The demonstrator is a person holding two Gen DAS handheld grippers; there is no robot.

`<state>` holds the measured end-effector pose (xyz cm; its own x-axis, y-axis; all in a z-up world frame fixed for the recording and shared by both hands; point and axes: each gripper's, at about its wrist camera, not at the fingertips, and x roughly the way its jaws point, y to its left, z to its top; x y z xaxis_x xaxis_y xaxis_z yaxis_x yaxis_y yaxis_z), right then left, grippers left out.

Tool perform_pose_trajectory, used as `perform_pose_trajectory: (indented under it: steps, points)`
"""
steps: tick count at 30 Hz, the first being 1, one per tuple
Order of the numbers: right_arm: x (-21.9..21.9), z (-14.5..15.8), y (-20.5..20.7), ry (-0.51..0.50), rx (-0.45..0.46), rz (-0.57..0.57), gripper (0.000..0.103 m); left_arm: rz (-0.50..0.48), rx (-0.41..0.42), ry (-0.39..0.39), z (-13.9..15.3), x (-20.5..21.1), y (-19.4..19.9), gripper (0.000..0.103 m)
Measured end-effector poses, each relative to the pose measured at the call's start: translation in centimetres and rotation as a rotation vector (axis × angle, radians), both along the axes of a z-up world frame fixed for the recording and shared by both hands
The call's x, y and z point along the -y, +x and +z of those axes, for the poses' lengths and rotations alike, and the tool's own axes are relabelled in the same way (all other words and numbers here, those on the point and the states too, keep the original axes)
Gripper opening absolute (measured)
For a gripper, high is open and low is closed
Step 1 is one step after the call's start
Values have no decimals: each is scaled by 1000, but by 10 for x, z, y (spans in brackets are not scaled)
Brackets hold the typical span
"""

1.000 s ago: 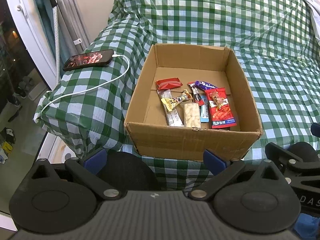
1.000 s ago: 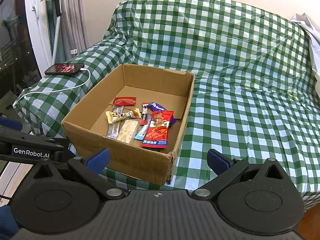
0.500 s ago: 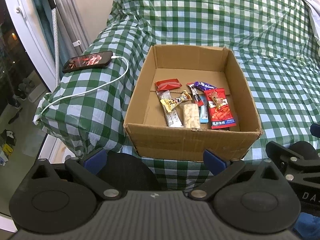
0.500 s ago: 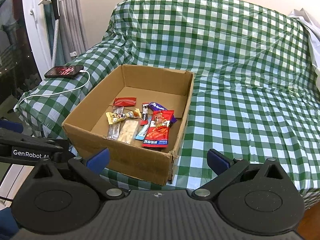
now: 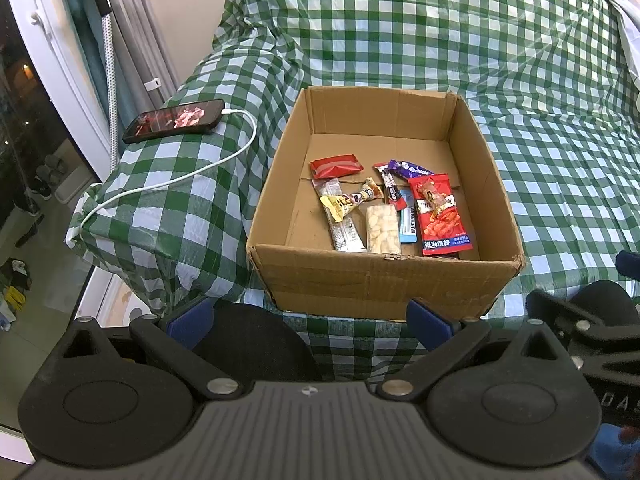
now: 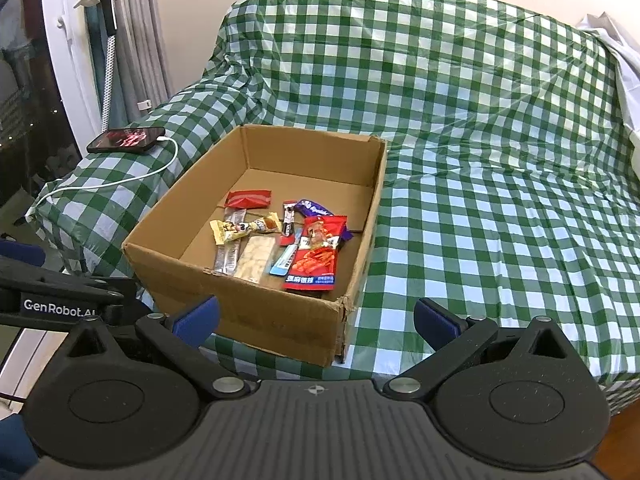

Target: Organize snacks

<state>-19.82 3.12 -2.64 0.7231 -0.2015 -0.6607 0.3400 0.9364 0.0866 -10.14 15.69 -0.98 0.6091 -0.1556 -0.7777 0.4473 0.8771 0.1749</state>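
Observation:
An open cardboard box [image 5: 384, 280] [image 6: 256, 320] sits on the green checked cover. Several snack packs lie on its floor: a large red pouch [image 5: 442, 216] [image 6: 318, 256], a small red wrapper [image 5: 336, 166] [image 6: 248, 199], a yellow candy pack [image 5: 348, 202] [image 6: 236, 230], a clear pack of pale biscuits [image 5: 383, 230] [image 6: 256, 258], a purple wrapper [image 5: 406, 168] [image 6: 314, 209]. My left gripper [image 5: 310, 316] is open and empty, held in front of the box's near wall. Open and empty too, my right gripper [image 6: 316, 318] hangs before the box's near right corner.
A phone [image 5: 174, 120] [image 6: 126, 140] with a lit screen lies on the covered armrest, a white cable [image 5: 180, 178] trailing from it. A checked cover spreads over the sofa [image 6: 500, 200] right of the box. A window frame and curtain stand at the left.
Both cameras have drawn back and risen slightly, so the box looks a little lower and farther. The snacks and the box have not moved.

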Motion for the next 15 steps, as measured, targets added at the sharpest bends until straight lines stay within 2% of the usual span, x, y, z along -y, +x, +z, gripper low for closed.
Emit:
perform_pose_trajectory:
  steps: [5, 9, 15]
  points:
    - [1, -1, 2, 57, -10, 61, 102, 0, 0, 1, 0, 0, 0, 103]
    - [2, 1, 1, 23, -18, 9, 102, 0, -3, 3, -1, 0, 0, 103]
    - [8, 0, -3, 50, -1, -11, 102, 1, -3, 4, -1, 0, 0, 103]
